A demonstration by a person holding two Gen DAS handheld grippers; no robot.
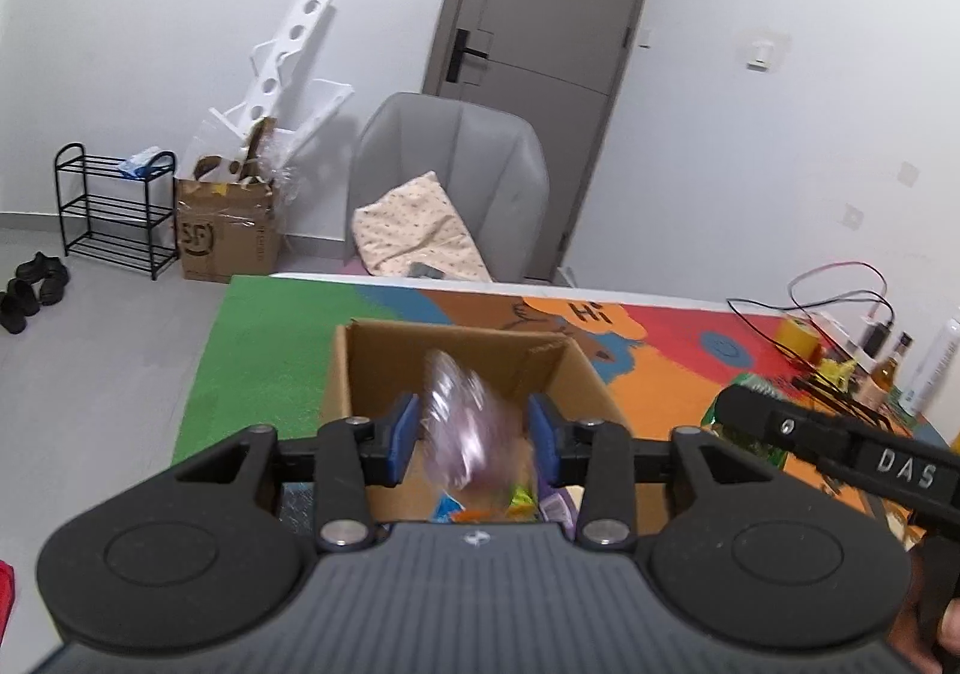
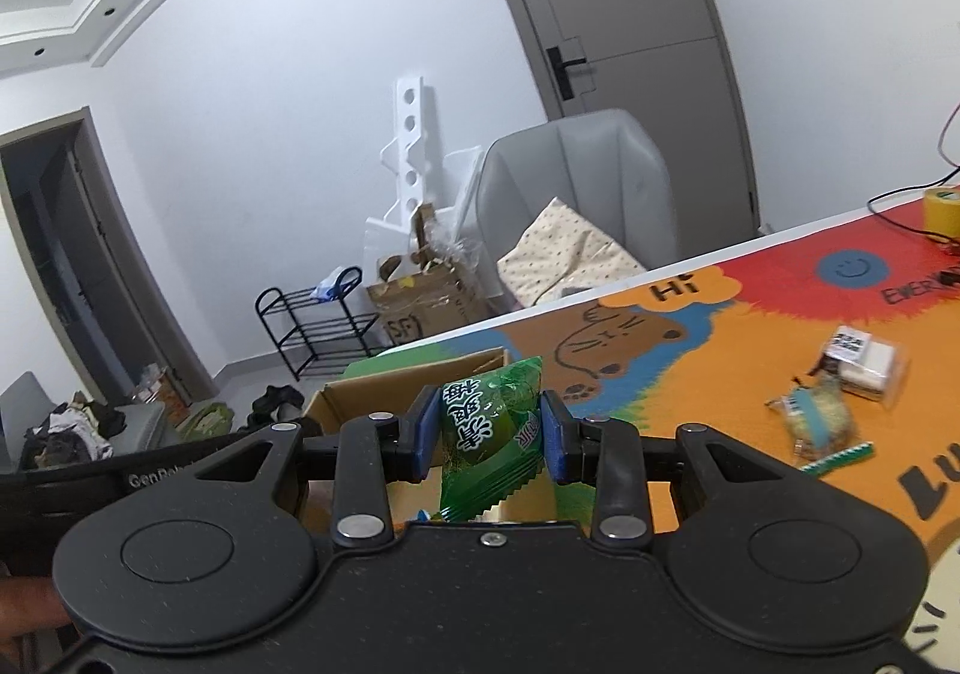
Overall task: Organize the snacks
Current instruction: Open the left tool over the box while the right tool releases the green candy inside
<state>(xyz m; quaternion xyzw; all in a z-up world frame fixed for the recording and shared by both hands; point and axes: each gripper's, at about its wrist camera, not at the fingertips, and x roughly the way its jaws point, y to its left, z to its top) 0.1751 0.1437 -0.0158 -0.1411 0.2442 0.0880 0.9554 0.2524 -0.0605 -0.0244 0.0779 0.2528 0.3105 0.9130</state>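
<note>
My right gripper [image 2: 489, 437] pinches a green snack packet [image 2: 489, 443] above the cardboard box [image 1: 384, 374] at frame centre. My left gripper [image 1: 474, 434] is spread around a blurred, perhaps purple, packet [image 1: 465, 422].

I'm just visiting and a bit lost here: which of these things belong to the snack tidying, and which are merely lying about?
Part of the job:
- cardboard box
- blurred purple packet, between the left hand-held gripper fingers
- green packet, in the right hand-held gripper
- two wrapped snacks on the mat

Just lying about:
- yellow tape roll
- bottles
- cables
- grey chair
</note>
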